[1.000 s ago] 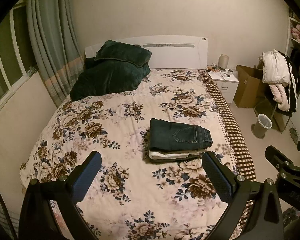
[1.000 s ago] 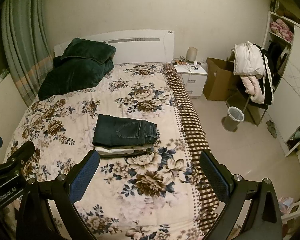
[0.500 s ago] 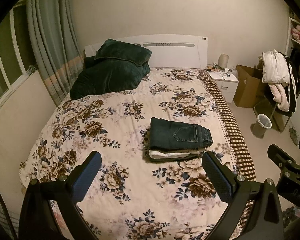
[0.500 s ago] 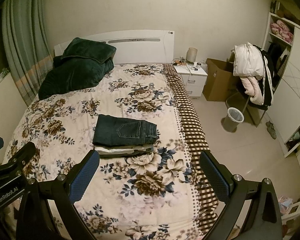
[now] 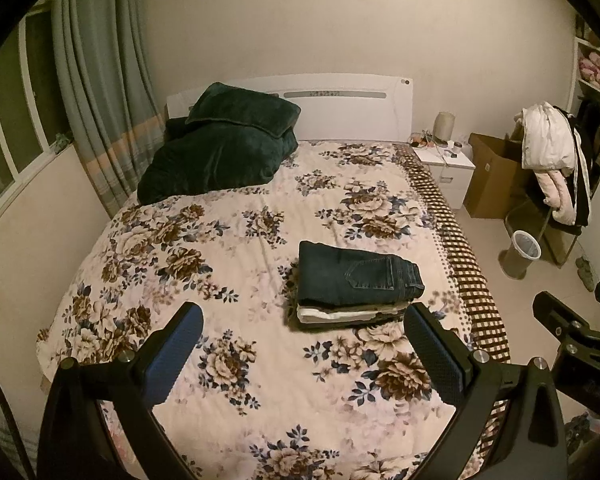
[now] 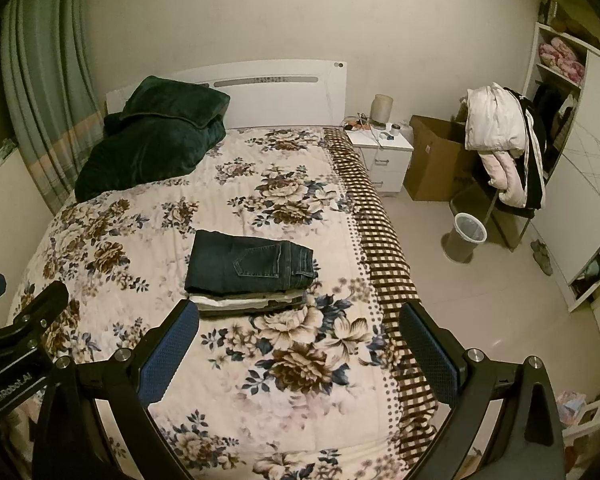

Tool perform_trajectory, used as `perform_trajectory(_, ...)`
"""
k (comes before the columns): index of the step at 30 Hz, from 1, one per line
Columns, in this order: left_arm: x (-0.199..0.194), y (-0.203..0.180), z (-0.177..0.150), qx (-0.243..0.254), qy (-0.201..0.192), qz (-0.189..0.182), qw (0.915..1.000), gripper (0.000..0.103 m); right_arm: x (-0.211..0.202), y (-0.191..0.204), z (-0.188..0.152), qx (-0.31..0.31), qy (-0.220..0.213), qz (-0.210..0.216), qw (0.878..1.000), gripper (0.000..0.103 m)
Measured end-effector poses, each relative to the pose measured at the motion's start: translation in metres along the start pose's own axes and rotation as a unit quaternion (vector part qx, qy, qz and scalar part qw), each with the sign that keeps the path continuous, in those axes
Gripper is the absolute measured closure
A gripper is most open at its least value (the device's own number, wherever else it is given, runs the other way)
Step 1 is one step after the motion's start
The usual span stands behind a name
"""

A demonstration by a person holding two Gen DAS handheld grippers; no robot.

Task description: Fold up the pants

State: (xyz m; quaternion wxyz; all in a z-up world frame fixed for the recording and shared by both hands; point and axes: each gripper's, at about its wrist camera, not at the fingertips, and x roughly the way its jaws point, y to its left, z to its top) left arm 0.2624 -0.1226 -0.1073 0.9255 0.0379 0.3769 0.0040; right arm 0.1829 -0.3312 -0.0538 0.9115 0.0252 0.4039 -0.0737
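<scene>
Folded dark blue jeans [image 5: 356, 274] lie on top of a small stack of folded pants on the floral bed cover [image 5: 228, 264]; they also show in the right wrist view [image 6: 248, 266]. Lighter folded garments [image 5: 348, 314] lie under them. My left gripper [image 5: 304, 344] is open and empty, held above the foot of the bed, short of the stack. My right gripper [image 6: 298, 344] is open and empty, also short of the stack. Each gripper shows at the edge of the other's view.
Dark green pillows [image 5: 224, 148] lie at the head of the bed. A white nightstand [image 6: 384, 156], a cardboard box [image 6: 436, 160], a waste bin [image 6: 466, 236] and a chair piled with clothes [image 6: 504, 144] stand to the right. A curtain [image 5: 100, 92] hangs at the left.
Almost nothing has changed. Both grippers stay open and drift very slightly; the stack lies still.
</scene>
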Motion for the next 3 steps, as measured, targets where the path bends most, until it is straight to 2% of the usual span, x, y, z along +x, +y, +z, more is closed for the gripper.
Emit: perform_trajectory(3, 0.0005, 0.0001, 0.0013, 0.001, -0.002, -0.002, 1.0, 0.0, -0.0001, 0.0003, -0.001, 0.0, -0.001, 0.0, 1.0, 0.001)
